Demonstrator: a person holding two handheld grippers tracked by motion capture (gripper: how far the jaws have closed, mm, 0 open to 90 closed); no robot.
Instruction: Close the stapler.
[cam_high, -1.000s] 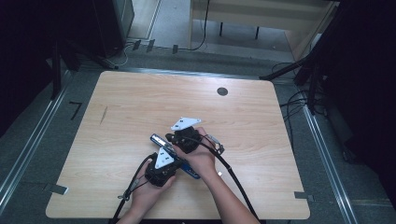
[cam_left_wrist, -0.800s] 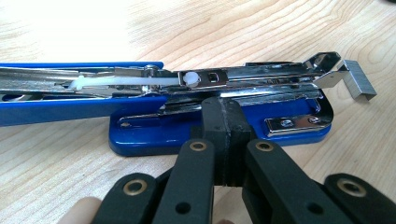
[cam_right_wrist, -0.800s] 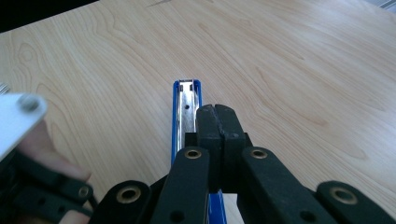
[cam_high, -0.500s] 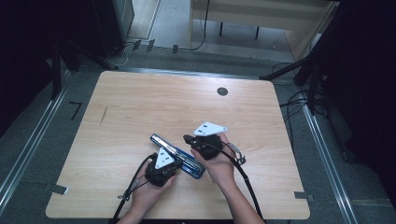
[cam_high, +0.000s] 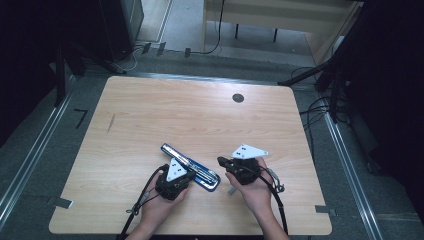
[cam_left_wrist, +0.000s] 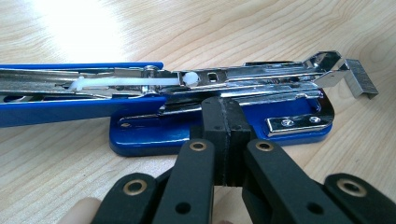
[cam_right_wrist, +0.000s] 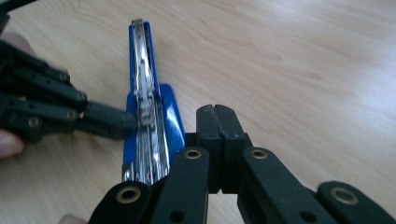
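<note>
A blue stapler (cam_high: 190, 167) is laid open and flat on the wooden table (cam_high: 200, 120) near its front edge, its long axis set diagonally from far-left to near-right. The left gripper (cam_left_wrist: 224, 119) is closed, its tips pressed against the stapler's side. The right gripper (cam_right_wrist: 216, 122) is held closed and empty just beside it.

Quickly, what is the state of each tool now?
Left tool: shut, tip against the stapler, gripping nothing.
Right tool: shut, empty.
</note>
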